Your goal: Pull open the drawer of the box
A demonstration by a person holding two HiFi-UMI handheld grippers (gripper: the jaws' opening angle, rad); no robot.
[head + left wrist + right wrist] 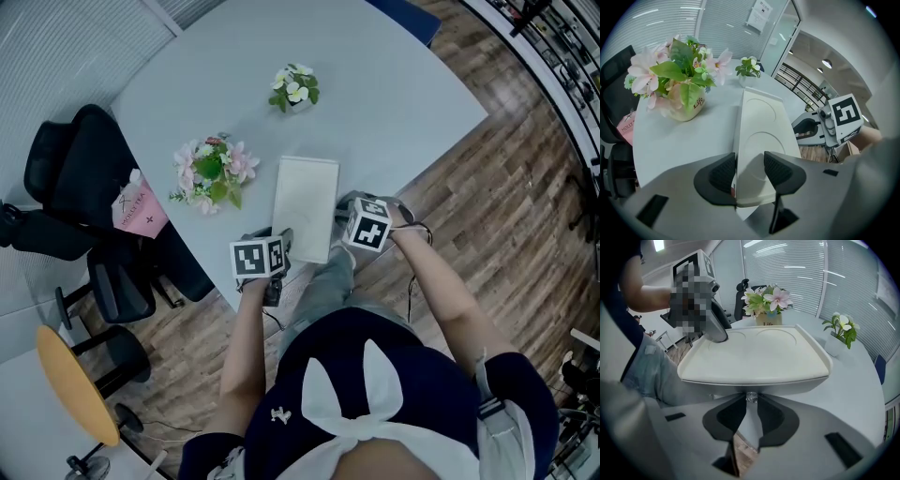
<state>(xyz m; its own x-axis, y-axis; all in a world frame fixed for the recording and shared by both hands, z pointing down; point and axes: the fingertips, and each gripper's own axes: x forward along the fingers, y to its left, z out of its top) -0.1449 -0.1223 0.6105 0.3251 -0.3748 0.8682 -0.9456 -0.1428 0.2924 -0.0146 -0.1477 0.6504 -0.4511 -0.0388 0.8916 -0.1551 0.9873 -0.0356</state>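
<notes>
A flat white box (306,206) with a tray-like lid lies near the front edge of the pale table (403,103). My left gripper (279,244) is at the box's near-left corner. In the left gripper view its jaws (750,173) are shut on that corner of the box (761,136). My right gripper (343,214) is against the box's right side. In the right gripper view a small shiny drawer knob (751,397) sits just under the lid's rim (754,380), and the right gripper (751,404) pinches it at the jaw tips. The drawer front is mostly hidden under the rim.
A pot of pink flowers (211,173) stands left of the box and a small white-flowered pot (295,89) behind it. Black office chairs (75,178) with a pink bag (139,211) crowd the table's left edge. The person's legs are just below the box.
</notes>
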